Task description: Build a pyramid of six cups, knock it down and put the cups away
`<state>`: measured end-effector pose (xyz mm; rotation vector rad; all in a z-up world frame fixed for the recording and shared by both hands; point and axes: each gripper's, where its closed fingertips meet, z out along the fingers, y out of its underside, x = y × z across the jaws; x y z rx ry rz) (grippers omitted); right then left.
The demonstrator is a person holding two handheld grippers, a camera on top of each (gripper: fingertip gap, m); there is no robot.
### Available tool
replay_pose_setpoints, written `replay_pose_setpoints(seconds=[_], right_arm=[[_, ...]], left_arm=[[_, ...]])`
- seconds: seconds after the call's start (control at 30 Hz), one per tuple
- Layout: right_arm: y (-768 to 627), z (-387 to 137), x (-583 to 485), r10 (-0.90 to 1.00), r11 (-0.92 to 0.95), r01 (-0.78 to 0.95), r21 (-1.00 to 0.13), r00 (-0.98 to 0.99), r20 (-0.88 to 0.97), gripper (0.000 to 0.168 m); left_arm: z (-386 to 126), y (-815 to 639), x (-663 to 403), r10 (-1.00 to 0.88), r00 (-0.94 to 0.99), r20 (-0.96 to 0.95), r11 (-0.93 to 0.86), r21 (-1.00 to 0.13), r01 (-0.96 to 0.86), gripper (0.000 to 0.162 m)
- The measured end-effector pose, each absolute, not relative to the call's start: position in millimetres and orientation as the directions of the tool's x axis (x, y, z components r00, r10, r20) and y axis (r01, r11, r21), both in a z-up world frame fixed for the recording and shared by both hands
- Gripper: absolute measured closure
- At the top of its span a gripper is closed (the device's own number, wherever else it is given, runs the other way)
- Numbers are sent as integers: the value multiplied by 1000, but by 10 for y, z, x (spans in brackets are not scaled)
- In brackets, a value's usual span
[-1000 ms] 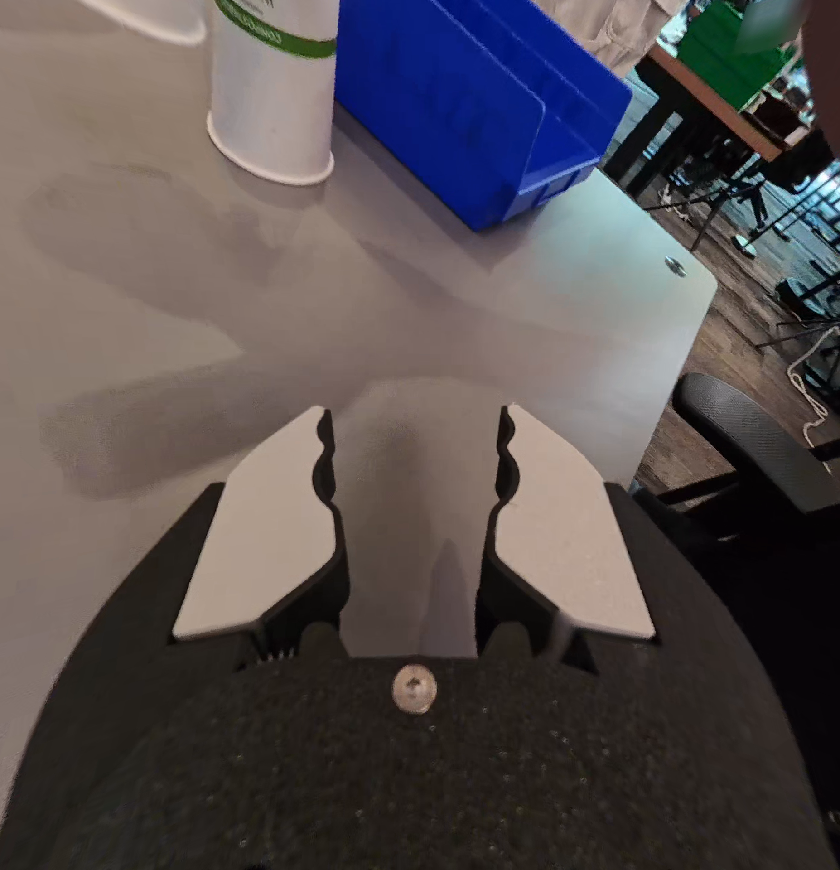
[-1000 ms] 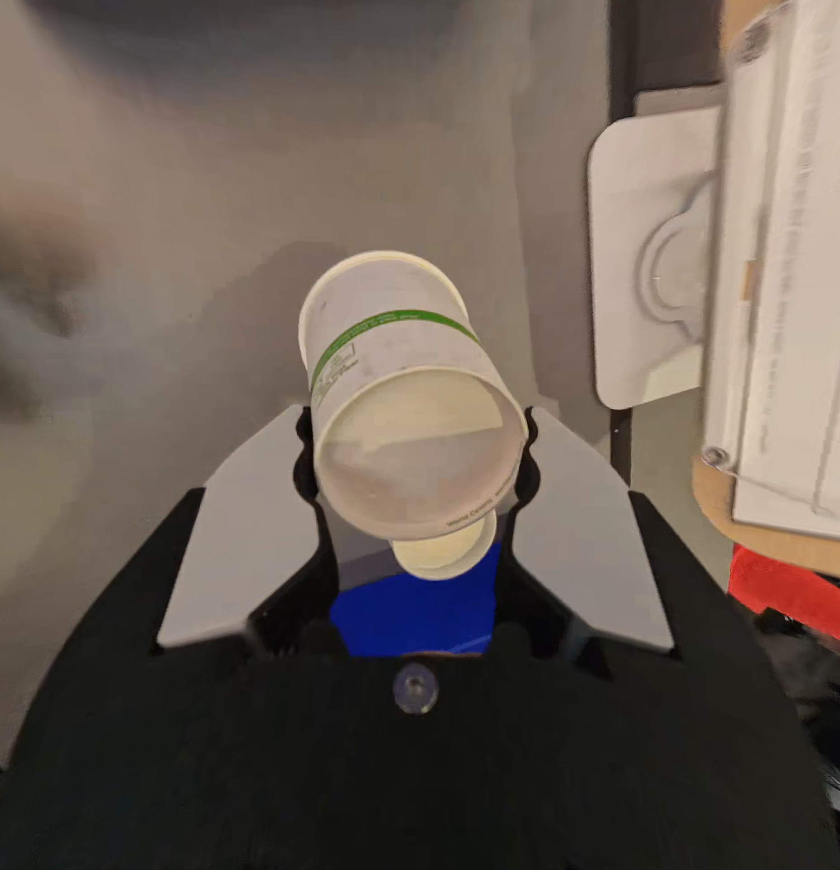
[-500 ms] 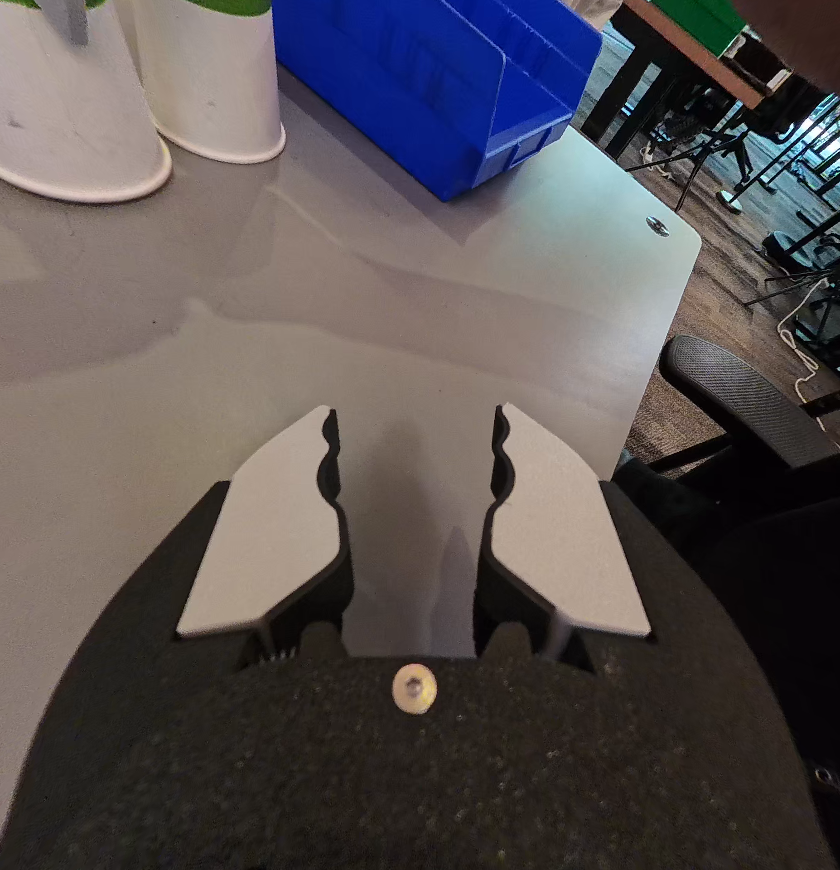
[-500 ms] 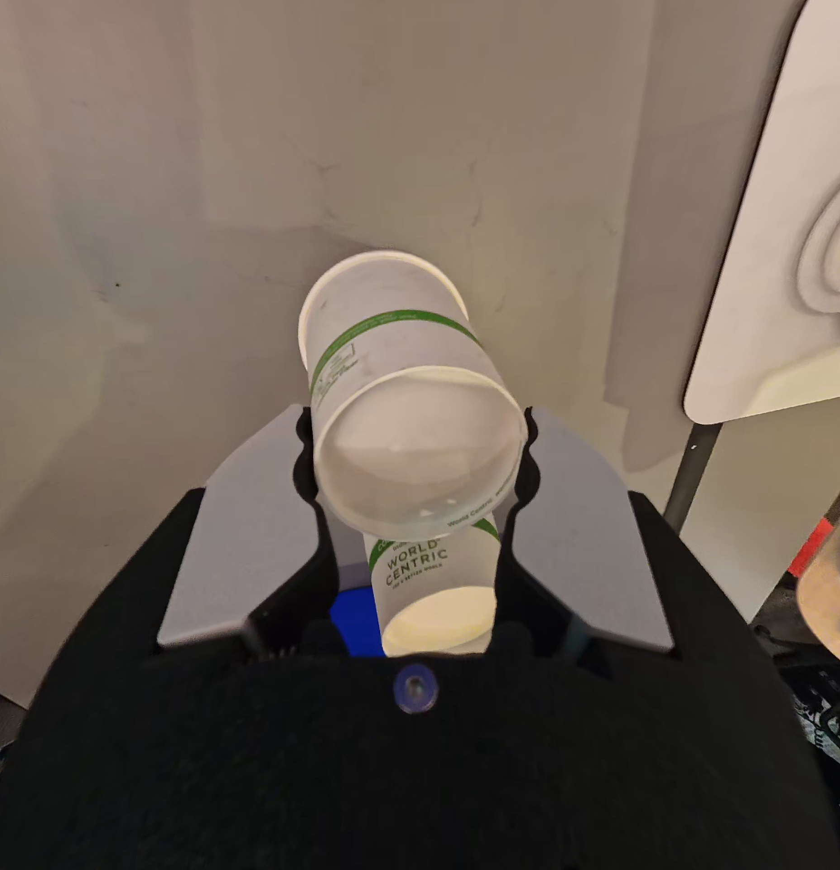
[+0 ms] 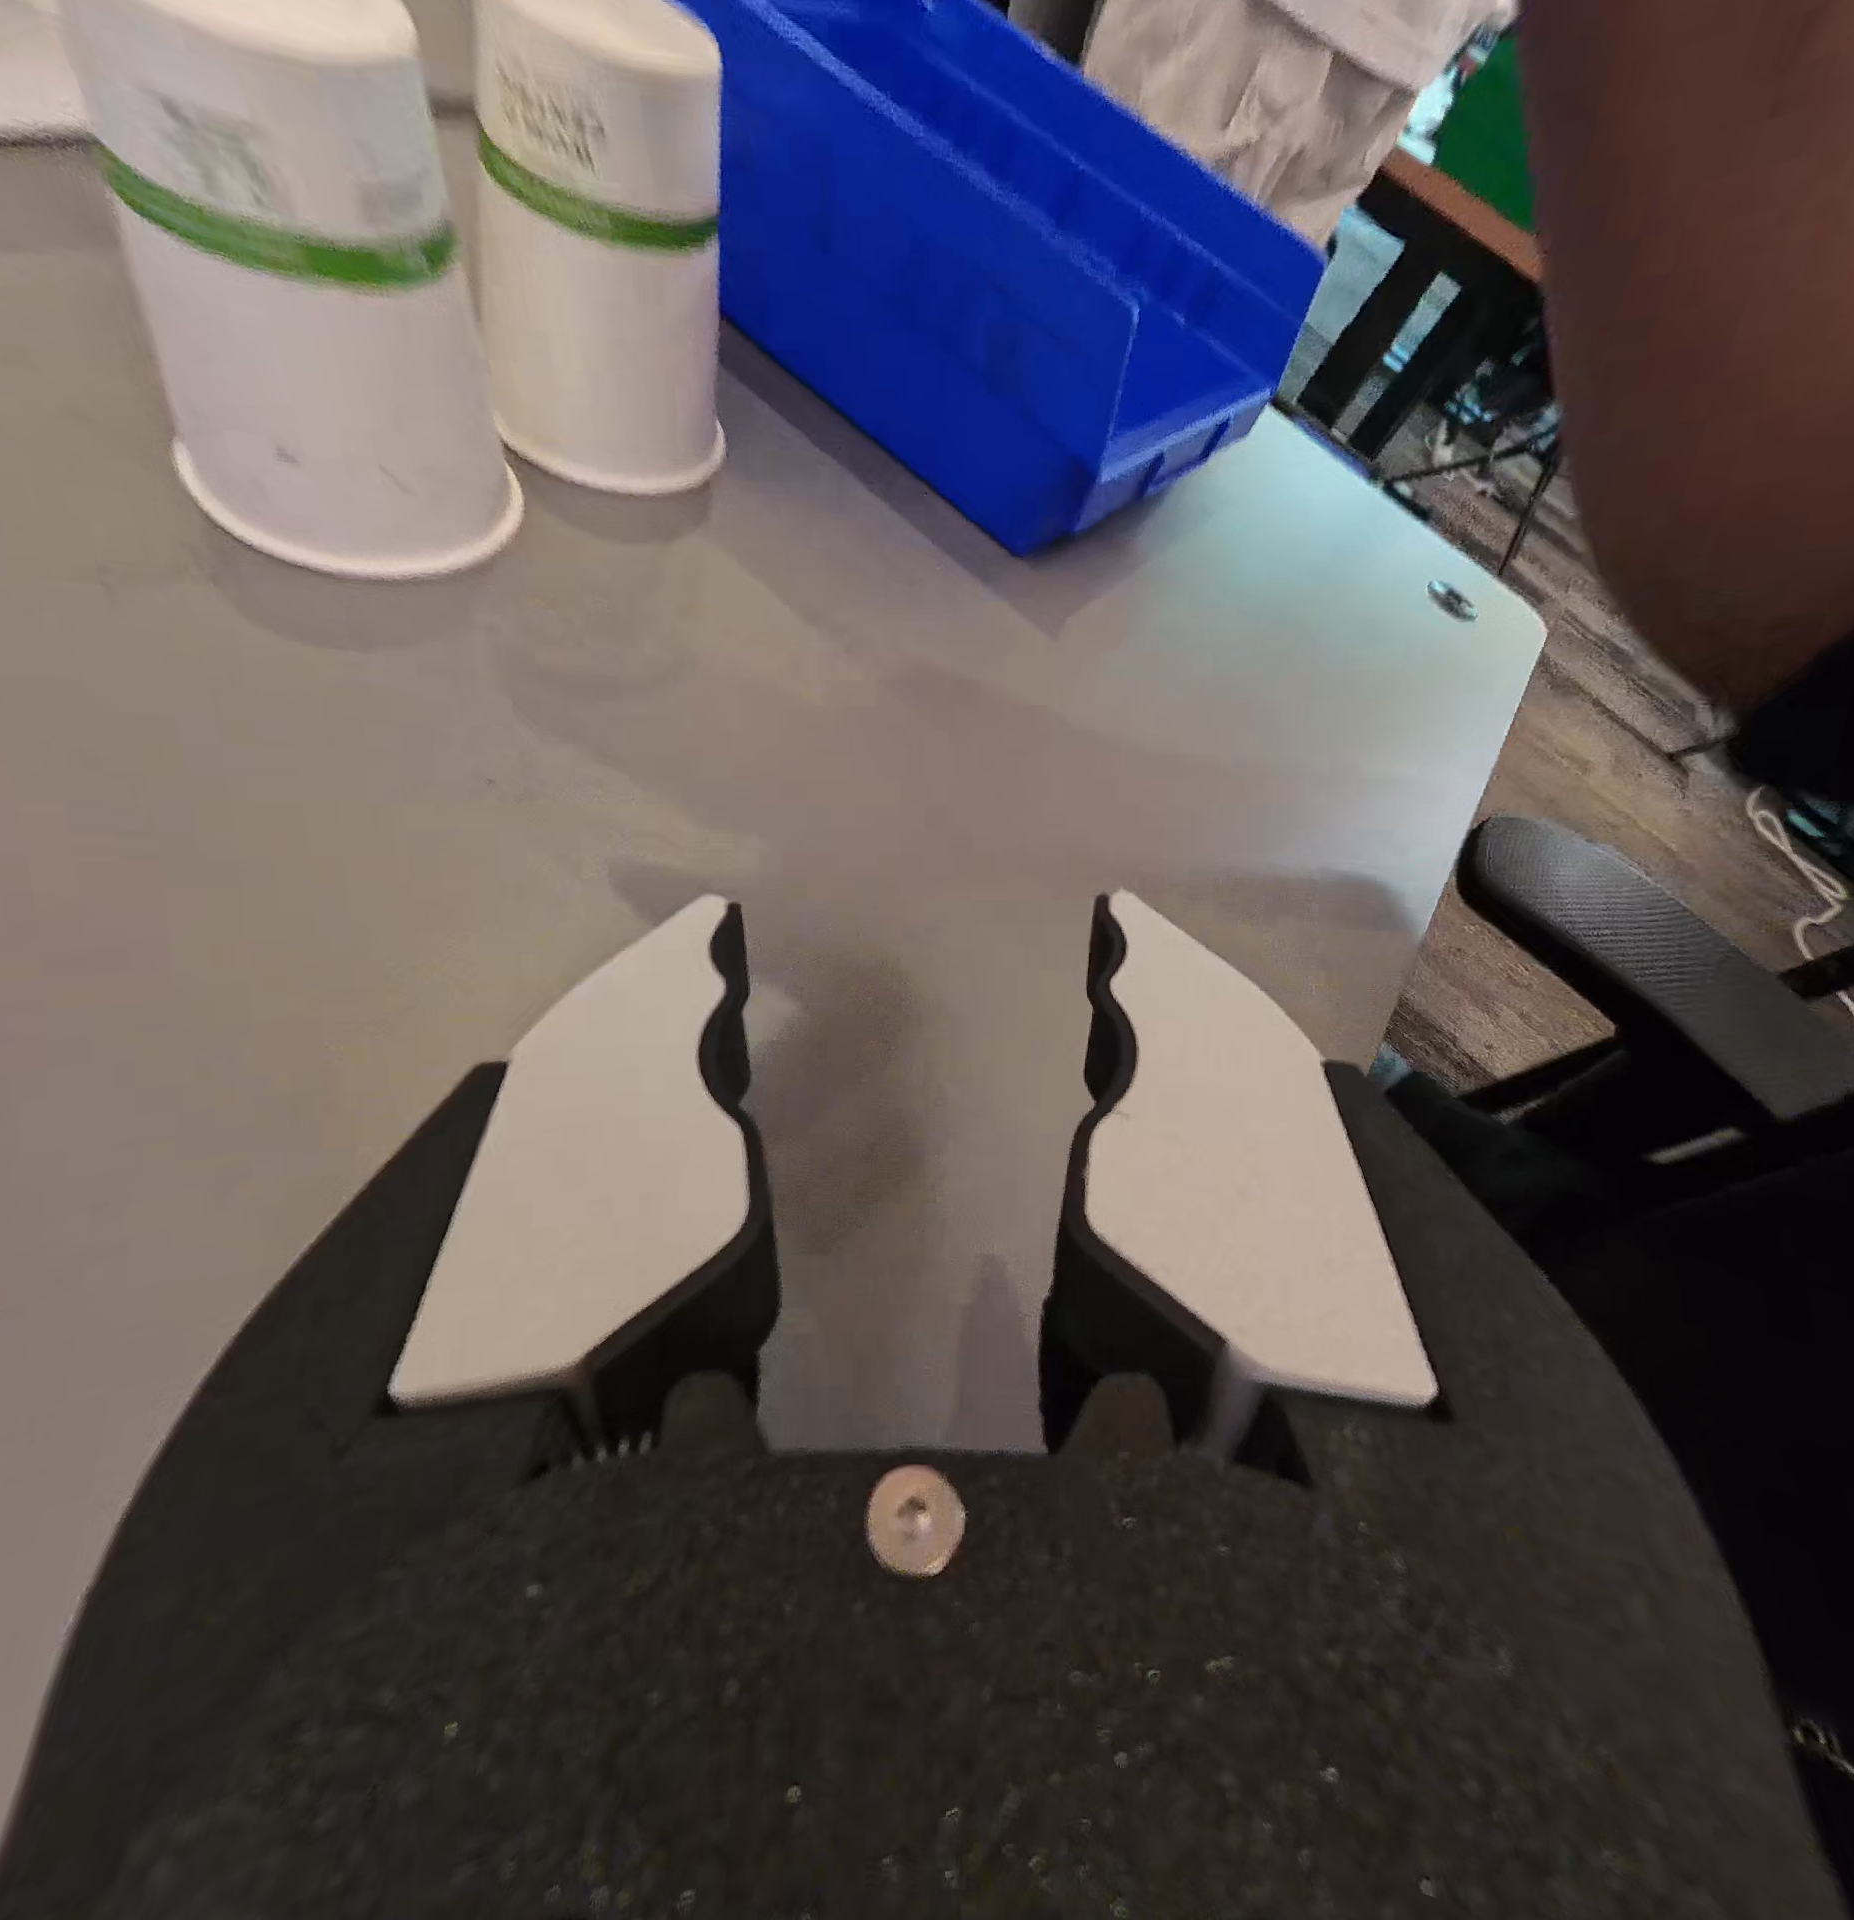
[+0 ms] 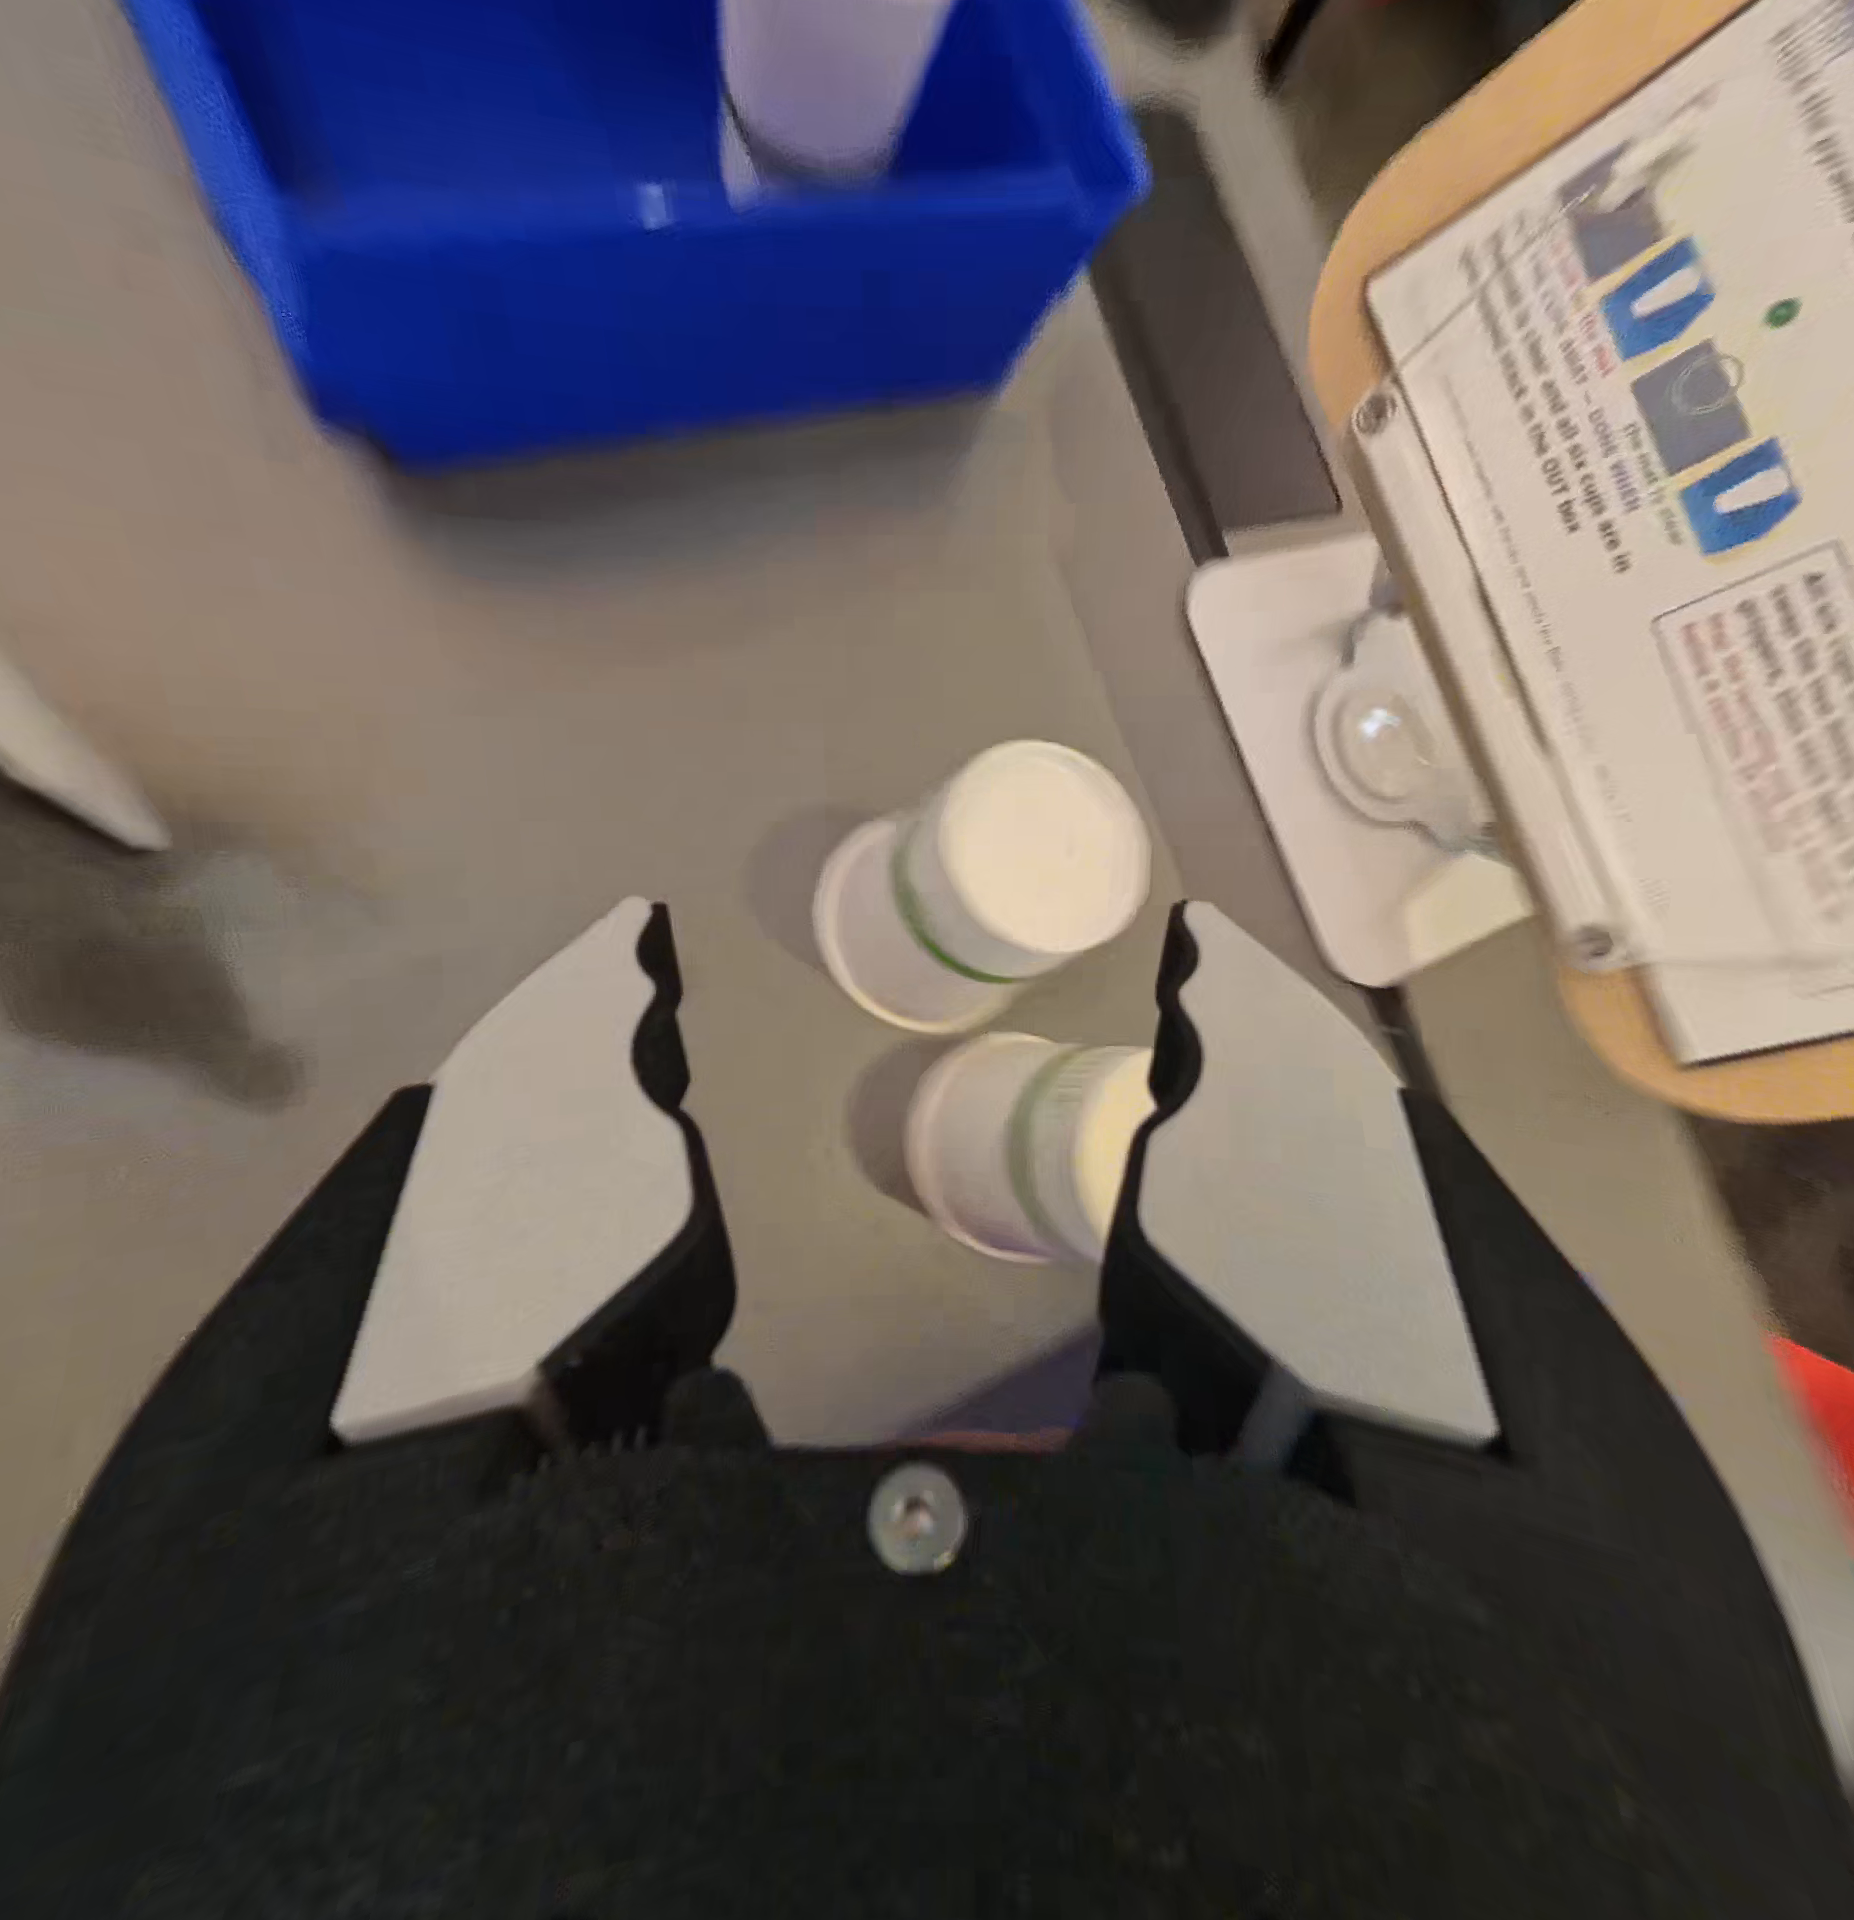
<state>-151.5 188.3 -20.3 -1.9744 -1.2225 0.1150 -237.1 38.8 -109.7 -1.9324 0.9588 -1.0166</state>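
Left claw [image 5: 915,1023]: released, empty, above bare counter [image 5: 383,831].
Right claw [image 6: 912,1023]: released, empty.
Cups [image 6: 980,883]: two upside down, side by side, near counter's edge.
Bin [image 6: 611,301]: holds a cup [image 6: 819,83].

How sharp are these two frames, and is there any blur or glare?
Left wrist view: gripper sharp, cups and bin softly blurred, pale glare on the table corner. Right wrist view: heavy motion blur over bin, cups and sign; only the gripper stays fairly crisp.
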Motion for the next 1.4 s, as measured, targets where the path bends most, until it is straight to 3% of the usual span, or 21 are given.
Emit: replay_pose_setpoints(seconds=[0.1, 0.23, 0.3, 0.47, 0.57, 0.77, 1.03, 1.4], right_arm=[[1185, -399, -1534, 781, -224, 421, -879, 617, 97, 86], [459, -964, -1514, 771, -284, 231, -931, 632, -78, 92], [264, -1110, -1468, 769, -258, 227, -939, 637, -57, 97], [196, -1067, -1379, 743, -262, 134, -956, 659, -112, 95], [229, -1152, -1363, 736, -274, 159, -948, 670, -100, 94], [220, -1252, -1413, 746, -303, 171, -937, 655, -122, 94], [202, -1253, -1451, 758, -335, 145, -931, 628, -175, 97], [176, -1183, -1497, 766, -321, 144, -936, 621, -167, 98]], left_arm=[[-833, 613, -2612, -868, 456, 195, -354, -887, -295, 101], [-482, 1188, -3161, -861, 505, -58, -216, -857, -467, 118], [-366, 1583, -3469, -854, 493, -167, -180, -794, -581, 125], [-427, 2662, -4206, -829, 401, -389, -174, -502, -847, 129], [-510, 3076, -4403, -837, 376, -398, -211, -399, -893, 129], [-651, 3411, -4463, -868, 327, -373, -211, -319, -924, 133], [-627, 3447, -4388, -906, 358, -225, -248, -404, -880, 157], [-607, 3506, -4372, -907, 394, -148, -300, -428, -852, 159]])
